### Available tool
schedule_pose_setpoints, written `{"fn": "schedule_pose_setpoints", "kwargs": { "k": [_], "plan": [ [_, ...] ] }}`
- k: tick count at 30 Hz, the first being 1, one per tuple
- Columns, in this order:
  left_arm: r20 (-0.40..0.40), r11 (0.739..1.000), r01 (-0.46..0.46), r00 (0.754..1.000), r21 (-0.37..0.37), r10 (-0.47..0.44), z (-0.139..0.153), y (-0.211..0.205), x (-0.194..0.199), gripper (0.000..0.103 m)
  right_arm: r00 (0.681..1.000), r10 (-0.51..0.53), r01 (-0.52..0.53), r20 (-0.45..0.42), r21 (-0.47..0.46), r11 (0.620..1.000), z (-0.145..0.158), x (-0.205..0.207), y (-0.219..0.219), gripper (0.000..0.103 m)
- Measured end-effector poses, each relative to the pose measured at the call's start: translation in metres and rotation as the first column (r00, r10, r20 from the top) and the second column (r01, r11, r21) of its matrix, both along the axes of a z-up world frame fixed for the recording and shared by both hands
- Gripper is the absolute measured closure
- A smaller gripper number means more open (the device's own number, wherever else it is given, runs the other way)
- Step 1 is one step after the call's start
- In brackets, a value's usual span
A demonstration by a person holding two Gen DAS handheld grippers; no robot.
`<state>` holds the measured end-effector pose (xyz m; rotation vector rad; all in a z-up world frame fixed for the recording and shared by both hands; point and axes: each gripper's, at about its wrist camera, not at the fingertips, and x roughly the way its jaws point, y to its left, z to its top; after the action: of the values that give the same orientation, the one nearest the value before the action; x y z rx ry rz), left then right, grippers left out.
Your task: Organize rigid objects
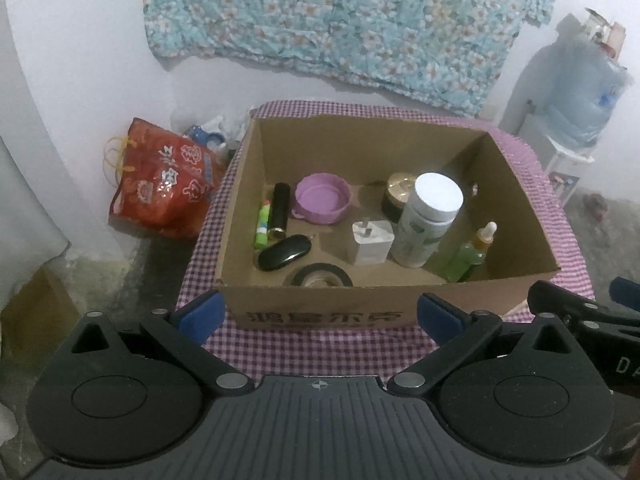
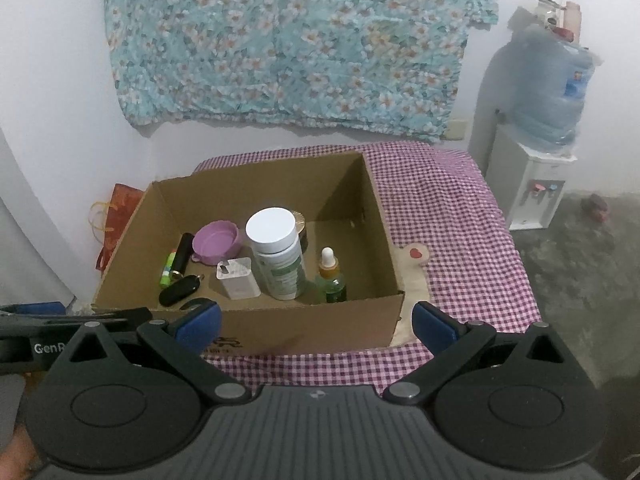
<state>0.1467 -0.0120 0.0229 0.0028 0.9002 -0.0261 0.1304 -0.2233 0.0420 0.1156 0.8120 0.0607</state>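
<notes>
1. Left gripper (image 1: 318,314): blue-tipped jaws spread wide, holding nothing, level before the open brown cardboard box (image 1: 320,314).
2. Right gripper (image 2: 316,320): likewise wide apart and empty, beside the left.
3. Box on purple checked tablecloth (image 2: 460,240) contains white-capped pill bottle (image 1: 426,226), white square charger (image 1: 370,242), green dropper bottle (image 2: 330,276), purple round lid (image 1: 322,198).

Matt cardboard box (image 1: 320,316); checked cloth (image 2: 460,216); glossy plastic bottle (image 1: 424,224).
</notes>
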Motion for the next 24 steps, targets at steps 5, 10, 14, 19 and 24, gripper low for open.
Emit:
{"fn": "schedule_pose_setpoints", "kwargs": {
  "k": [5, 10, 14, 19, 24],
  "plan": [
    [-0.008, 1.000, -0.003, 1.000, -0.006, 0.003, -0.003, 0.003, 0.003, 0.000, 1.000, 0.008, -0.008, -0.004, 0.000, 1.000, -0.003, 0.007, 0.002, 0.000],
    [-0.010, 1.000, -0.003, 1.000, -0.007, 0.003, -0.004, 0.003, 0.005, 0.000, 1.000, 0.016, -0.016, 0.000, -0.007, 1.000, -0.003, 0.008, 0.005, 0.000],
    [-0.008, 1.000, -0.006, 1.000, -0.010, 0.006, -0.005, 0.007, 0.006, 0.000, 1.000, 0.016, -0.016, -0.002, -0.007, 1.000, -0.004, 0.009, 0.006, 0.000],
    [-0.001, 1.000, -0.008, 1.000, -0.008, 0.008, -0.005, 0.009, 0.005, 0.000, 1.000, 0.003, -0.004, -0.011, -0.044, 0.999, -0.008, 0.012, 0.006, 0.000],
    [0.006, 1.000, -0.005, 1.000, 0.005, 0.004, -0.003, 0.007, 0.004, 0.000, 1.000, -0.002, 0.001, -0.028, -0.039, 0.999, -0.012, 0.014, 0.003, 0.000]
  ]
}}
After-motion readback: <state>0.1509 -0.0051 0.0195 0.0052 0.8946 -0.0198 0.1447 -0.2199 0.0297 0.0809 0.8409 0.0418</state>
